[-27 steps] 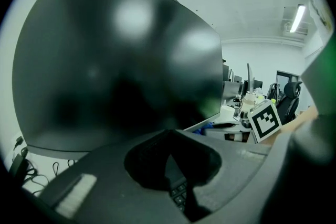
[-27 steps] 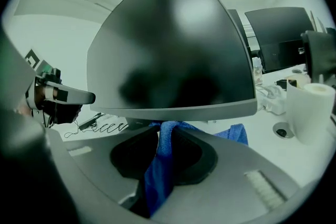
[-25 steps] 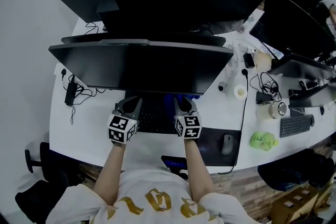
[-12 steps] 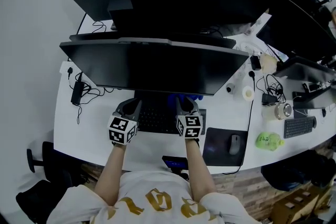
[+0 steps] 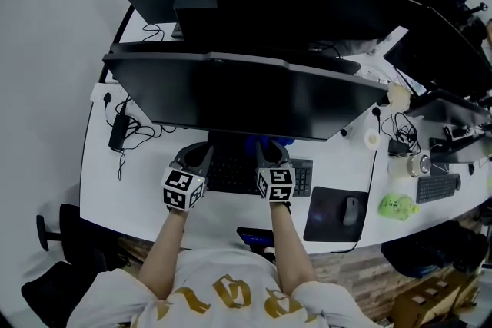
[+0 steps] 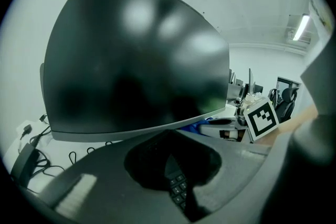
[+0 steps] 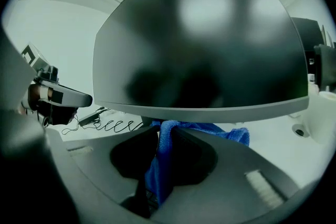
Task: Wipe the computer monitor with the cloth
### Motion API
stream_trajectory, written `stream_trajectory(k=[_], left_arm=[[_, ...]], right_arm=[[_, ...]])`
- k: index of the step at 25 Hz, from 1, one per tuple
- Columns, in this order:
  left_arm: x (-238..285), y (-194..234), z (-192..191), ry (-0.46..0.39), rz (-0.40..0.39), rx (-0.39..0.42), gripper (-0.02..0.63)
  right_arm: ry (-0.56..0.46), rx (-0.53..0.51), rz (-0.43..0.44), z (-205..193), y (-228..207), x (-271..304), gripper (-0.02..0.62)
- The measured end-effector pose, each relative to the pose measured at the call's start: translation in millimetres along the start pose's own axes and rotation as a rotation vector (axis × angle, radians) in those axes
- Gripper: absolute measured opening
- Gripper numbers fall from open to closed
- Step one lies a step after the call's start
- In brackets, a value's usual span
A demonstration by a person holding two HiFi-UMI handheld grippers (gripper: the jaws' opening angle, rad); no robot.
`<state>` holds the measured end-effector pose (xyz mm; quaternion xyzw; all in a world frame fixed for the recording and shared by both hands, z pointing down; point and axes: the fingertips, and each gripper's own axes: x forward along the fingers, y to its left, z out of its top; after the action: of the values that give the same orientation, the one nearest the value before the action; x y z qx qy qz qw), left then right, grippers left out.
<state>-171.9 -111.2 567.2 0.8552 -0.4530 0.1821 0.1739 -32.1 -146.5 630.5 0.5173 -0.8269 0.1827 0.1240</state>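
Claws logged one at a time. The right claw has its jaws pressed together on a fold of the blue cloth. One part of the cloth hangs down between the jaws and the rest bunches up past the tips. The left claw has its tips meeting with nothing between them; a few keys of the keyboard show through the hollow behind the tips. From the head view, the right claw and left claw sit side by side over the keyboard, close to the person and pointing toward the monitor. The cloth shows as a blue patch just ahead of the right claw, directly under the monitor's lower edge. Whether cloth and bezel touch cannot be told. The monitor screen is dark with soft ceiling reflections and fills most of both claw views. The white desk carries the keyboard. To the right of the keyboard a mouse rests on a dark mouse pad.
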Motion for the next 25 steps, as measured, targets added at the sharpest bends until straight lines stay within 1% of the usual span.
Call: stream_trajectory(k=[7, 12, 20, 22, 25], left_arm=[[-5.2, 8.5, -2.7, -0.011, -0.032, -0.006, 0.002], [-10.7, 12.9, -2.5, -0.020, -0.045, -0.009, 0.002], [-17.1, 13.7, 3.7, -0.055, -0.067, -0.028, 0.001], [-19.0, 11.3, 6.2, -0.064, -0.074, -0.036, 0.002], [-23.5, 7.5, 10.7, -0.083, -0.079, -0.039, 0.002]], right_arm=[[0.005, -0.011, 0.006, 0.8, 24.5, 9.8, 0.095], [0.015, -0.022, 0.025, 0.1, 39.7, 6.4, 0.095], [0.001, 0.086, 0.032, 3.0, 52.0, -20.5, 0.097], [-0.004, 0.096, 0.027, 6.2, 52.5, -30.8, 0.098], [-0.022, 0.093, -0.008, 12.0, 50.6, -48.4, 0.098]])
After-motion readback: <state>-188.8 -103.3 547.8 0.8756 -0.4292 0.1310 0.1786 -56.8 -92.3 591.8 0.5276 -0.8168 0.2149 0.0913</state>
